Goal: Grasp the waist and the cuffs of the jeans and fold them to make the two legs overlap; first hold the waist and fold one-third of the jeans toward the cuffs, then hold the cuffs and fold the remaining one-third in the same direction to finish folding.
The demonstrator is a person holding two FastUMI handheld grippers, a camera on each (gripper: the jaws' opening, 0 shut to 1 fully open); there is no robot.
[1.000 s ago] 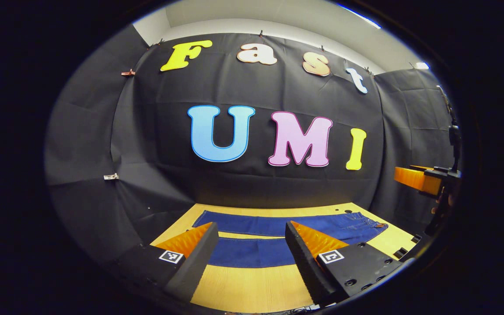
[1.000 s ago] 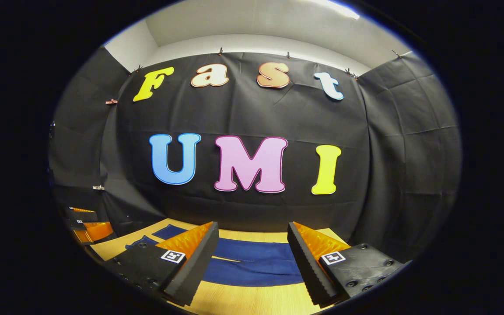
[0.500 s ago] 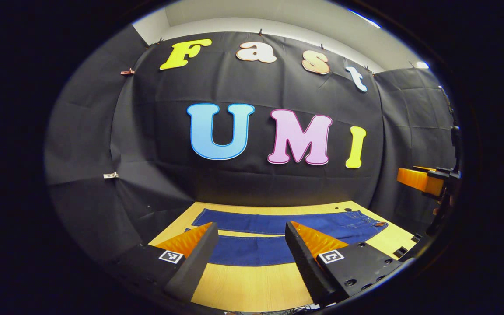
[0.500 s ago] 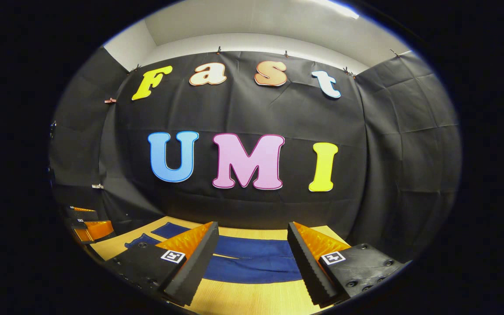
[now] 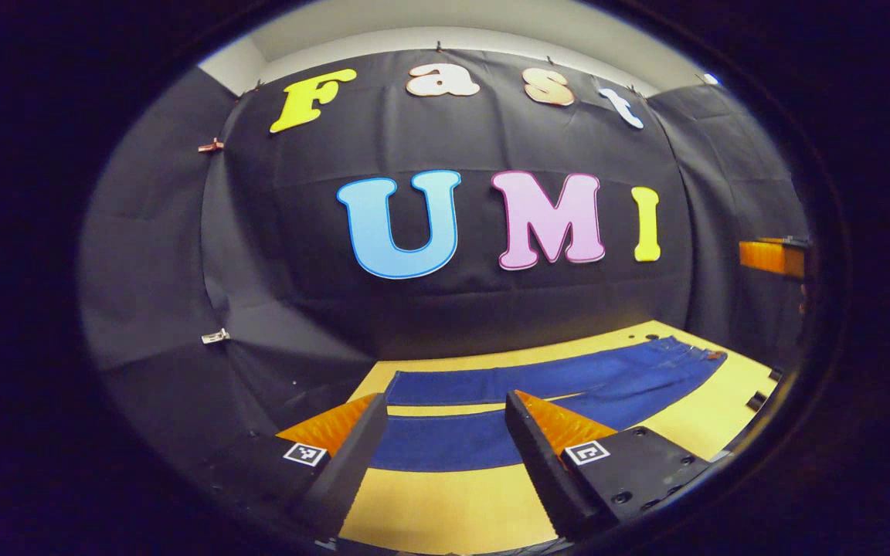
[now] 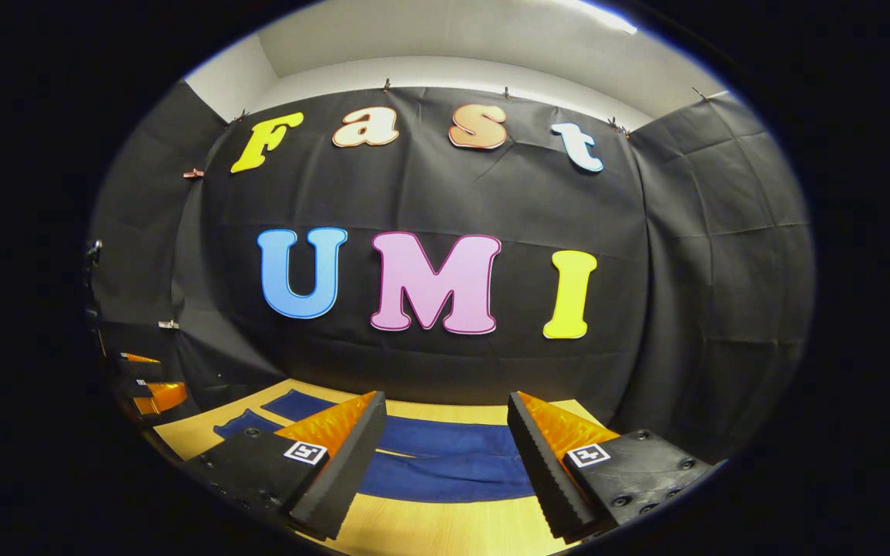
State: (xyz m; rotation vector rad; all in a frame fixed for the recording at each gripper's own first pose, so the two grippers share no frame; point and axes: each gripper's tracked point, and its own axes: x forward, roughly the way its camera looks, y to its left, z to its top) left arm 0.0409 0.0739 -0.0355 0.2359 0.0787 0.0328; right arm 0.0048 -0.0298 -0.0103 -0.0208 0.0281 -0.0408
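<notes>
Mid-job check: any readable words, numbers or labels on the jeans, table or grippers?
Jeans: small patch at the waist, too small to read.
Left gripper: square markers on its fingers, coded pattern, no words.
Right gripper: the same kind of square markers, no words.
Table: no text.

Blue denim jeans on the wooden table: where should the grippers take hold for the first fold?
The blue denim jeans lie flat with legs side by side. Probably best pinch the near leg's outer edge from the near side, left gripper toward the cuff, right gripper toward the waist.
</notes>
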